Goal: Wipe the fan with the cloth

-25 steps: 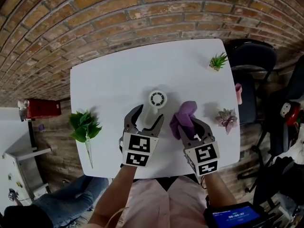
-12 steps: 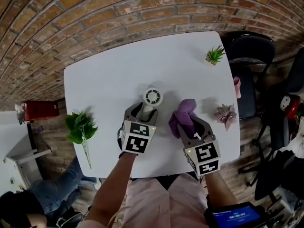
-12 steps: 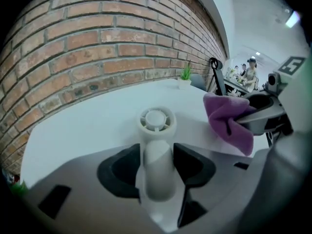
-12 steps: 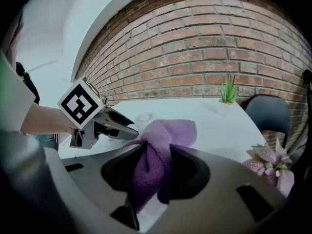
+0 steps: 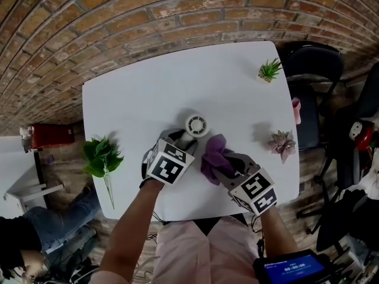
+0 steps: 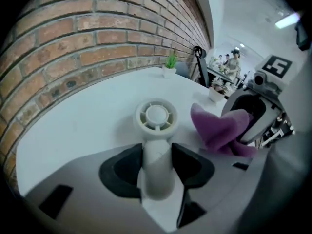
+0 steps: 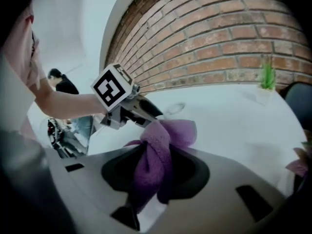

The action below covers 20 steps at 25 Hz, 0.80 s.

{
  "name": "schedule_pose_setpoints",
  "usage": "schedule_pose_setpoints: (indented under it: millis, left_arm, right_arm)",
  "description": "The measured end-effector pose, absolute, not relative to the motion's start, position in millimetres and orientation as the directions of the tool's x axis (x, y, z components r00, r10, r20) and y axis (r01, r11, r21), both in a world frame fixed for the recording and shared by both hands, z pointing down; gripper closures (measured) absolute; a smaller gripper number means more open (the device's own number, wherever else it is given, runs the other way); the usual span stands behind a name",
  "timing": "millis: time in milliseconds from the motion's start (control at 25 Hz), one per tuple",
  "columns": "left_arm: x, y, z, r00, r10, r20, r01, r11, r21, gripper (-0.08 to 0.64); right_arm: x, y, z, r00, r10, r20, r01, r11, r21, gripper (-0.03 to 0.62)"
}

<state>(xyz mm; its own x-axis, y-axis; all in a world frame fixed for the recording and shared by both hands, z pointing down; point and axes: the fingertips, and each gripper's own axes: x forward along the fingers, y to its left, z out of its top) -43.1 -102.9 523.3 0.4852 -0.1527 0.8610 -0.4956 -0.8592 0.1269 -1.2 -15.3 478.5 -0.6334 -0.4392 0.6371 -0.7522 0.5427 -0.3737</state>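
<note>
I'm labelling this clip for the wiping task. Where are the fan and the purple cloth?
fan (image 6: 156,117): left gripper view, hub of its round head.
purple cloth (image 7: 155,152): right gripper view, its twisted middle fold.

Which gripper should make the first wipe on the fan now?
Right. The right gripper holds the purple cloth beside the fan; the left gripper has just been closing its jaws around the fan's handle, steadying it.

A leafy sprig (image 5: 102,157) sits left of the left gripper (image 5: 177,136), pink succulent (image 5: 282,142) right of the right gripper (image 5: 224,163), potted plant (image 5: 269,70) beyond.
</note>
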Motion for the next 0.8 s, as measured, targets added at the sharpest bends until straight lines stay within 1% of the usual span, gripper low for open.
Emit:
schedule_pose_setpoints:
  millis: [160,280,400,560,800]
  left_arm:
    - [-42.3,-95.3,524.4,0.459,-0.094,0.884,-0.376,-0.922,0.097,0.365]
    - [-43.2,-92.6,524.1,0.439,-0.062,0.897,-0.308,-0.948,0.085,0.367]
    - [-44.0,-88.9,524.4,0.423,-0.035,0.905,-0.255,-0.963,0.082,0.367]
    - [-43.9,-86.0,525.1,0.421,-0.015,0.907,-0.219,-0.972,0.086,0.367]
    - [-47.0,-82.3,525.4,0.4,0.001,0.917,-0.141,-0.988,0.062,0.367]
  right_arm:
    - [-27.9,8.7,476.7,-0.779,-0.232,0.582,-0.566,0.658,-0.496,0.458]
    - [-41.5,13.6,475.2,-0.818,-0.16,0.553,-0.496,0.684,-0.535,0.459]
    - [-47.3,3.4,482.0,-0.825,-0.167,0.54,-0.506,0.646,-0.572,0.46]
    - [-48.9,-13.7,495.8,-0.812,-0.186,0.553,-0.548,0.568,-0.614,0.462]
    - [-45.9,-34.6,497.3,-0.814,-0.201,0.546,-0.561,0.517,-0.646,0.466]
